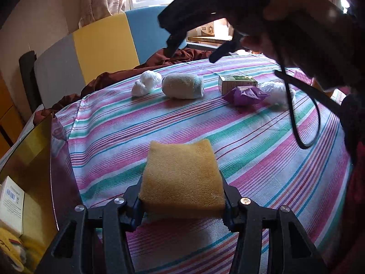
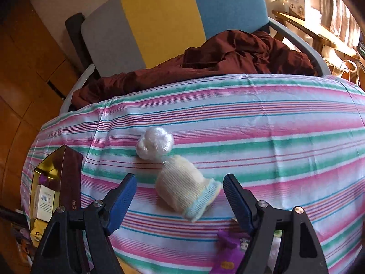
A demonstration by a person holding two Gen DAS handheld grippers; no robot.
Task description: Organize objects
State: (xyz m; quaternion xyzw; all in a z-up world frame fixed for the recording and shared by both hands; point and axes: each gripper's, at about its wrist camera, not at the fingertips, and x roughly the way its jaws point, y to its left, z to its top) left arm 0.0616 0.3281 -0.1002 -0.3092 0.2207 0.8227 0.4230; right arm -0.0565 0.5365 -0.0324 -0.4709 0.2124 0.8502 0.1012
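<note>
Yellow sponge (image 1: 182, 178) lifted above the striped cloth; cream sock roll (image 2: 186, 189) lying flat.

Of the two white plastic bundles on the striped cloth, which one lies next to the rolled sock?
The white plastic bundle at the sock's left; the other plastic bundle lies right of the purple packet.

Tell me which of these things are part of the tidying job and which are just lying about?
Part of the job:
- yellow sponge, held in the left gripper
- knitted sock under the open right gripper
- white plastic ball
- purple packet
- green carton
- gold-lined box

Just lying about:
- striped tablecloth
- maroon cloth
- chair
</note>
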